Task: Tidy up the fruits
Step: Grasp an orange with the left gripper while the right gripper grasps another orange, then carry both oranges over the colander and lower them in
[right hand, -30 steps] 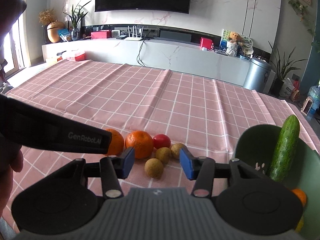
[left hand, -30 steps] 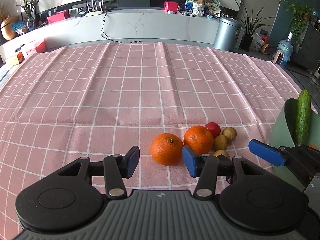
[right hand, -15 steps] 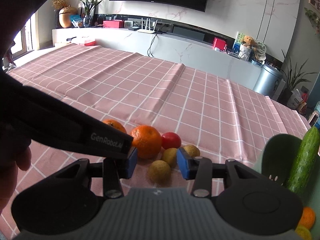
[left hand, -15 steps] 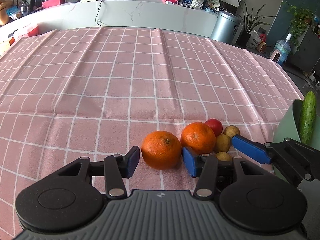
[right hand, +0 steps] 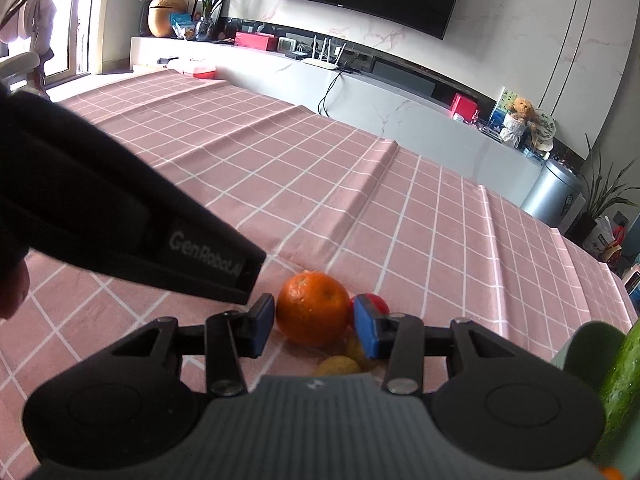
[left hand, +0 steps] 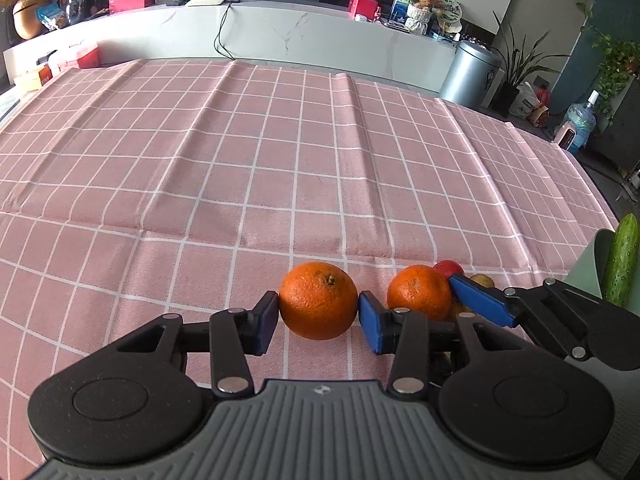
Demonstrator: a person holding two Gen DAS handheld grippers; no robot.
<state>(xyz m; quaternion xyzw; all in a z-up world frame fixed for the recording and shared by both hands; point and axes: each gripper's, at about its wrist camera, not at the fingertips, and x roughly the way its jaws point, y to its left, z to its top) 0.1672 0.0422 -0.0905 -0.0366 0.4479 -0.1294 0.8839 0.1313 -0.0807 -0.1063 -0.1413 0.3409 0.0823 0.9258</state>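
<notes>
Two oranges lie side by side on the pink checked cloth. The left orange (left hand: 318, 306) sits between the blue pads of my left gripper (left hand: 319, 322). Its jaws are closing and both pads touch the peel. The right orange (right hand: 312, 308) sits between the pads of my right gripper (right hand: 314, 327), which is shut on it. In the left wrist view the same orange (left hand: 418, 292) shows beside one of the right gripper's fingers (left hand: 480, 300). A red tomato (right hand: 376, 304) and small yellow-brown fruits (right hand: 338, 366) lie just behind and below it.
A green bowl (left hand: 588, 264) with a cucumber (left hand: 622, 260) standing in it is at the right, close to the right gripper. The left gripper's black body (right hand: 120, 220) fills the left of the right wrist view. The cloth runs far back to a white cabinet.
Both grippers moved forward and down onto the oranges. The left jaws narrowed around the left orange. The right gripper shifted from the small fruits to the right orange.
</notes>
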